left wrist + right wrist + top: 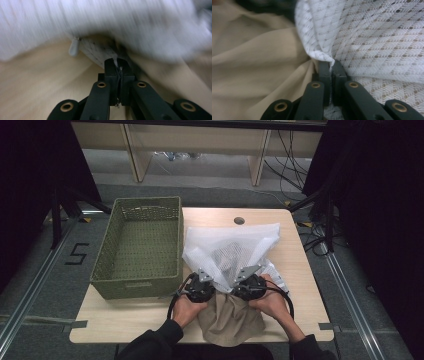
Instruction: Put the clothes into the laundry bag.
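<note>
Item: white mesh bag (231, 249), lying on the table (125, 320) just right of the green basket (138, 245), its near edge at the two claws and its body spread away from them toward the table's far side. Grey cloth shows through the mesh.

Item: beige cloth (231, 317), on the table's near edge, right of the basket's near corner; it runs under the bag's near edge and lies below and between both hands.

Item: left claw (203, 281), just right of the basket's near right corner. In the left gripper view the left claw (117, 65) has its jaws pressed together on a thin fold of the bag's edge (117, 62); a small white zipper pull (74, 47) hangs just beside it.

Item: right claw (243, 279), further right of the basket, close beside the left one. In the right gripper view the right claw (331, 67) is clamped on a pinch of the mesh (322, 55), with the beige cloth (257, 75) to one side.

Item: basket, open-topped, on the table's left part.
</note>
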Demonstrator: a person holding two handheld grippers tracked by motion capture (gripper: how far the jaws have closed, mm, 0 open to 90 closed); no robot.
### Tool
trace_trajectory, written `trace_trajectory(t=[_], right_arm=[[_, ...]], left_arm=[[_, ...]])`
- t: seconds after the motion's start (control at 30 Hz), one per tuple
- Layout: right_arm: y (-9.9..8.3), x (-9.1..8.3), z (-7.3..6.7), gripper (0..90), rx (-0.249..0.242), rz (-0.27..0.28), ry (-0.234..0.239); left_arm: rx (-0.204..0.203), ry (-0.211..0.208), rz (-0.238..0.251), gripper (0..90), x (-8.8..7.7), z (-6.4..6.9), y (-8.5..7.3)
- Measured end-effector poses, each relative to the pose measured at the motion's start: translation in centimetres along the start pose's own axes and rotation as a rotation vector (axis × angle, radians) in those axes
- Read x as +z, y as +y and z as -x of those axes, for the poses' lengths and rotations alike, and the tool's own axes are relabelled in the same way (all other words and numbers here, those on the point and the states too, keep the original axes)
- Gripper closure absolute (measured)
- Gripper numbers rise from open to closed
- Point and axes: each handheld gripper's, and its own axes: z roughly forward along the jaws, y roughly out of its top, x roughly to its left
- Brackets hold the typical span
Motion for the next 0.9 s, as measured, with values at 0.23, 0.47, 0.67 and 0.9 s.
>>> trace_trajectory(t=[0.23,0.47,0.67,0.9], right_arm=[[0.6,0.9,1.2,89.7,0.024,0.000,-0.057],[0.7,0.6,1.0,89.6,0.019,-0.008,-0.061],[0.7,0.0,0.8,89.6,0.011,0.001,-0.041],[0.8,-1.7,0.4,89.7,-0.024,0.018,-0.021]], left_arm=[[-0.016,-0.004,0.022,87.8,-3.5,-0.4,-2.0],[-0.030,-0.032,0.002,87.0,-3.7,-0.4,-2.9],[-0.073,-0.005,-0.019,53.1,-2.9,-1.0,-1.9],[-0.052,-0.007,0.007,81.6,-1.0,-0.9,-1.4]])
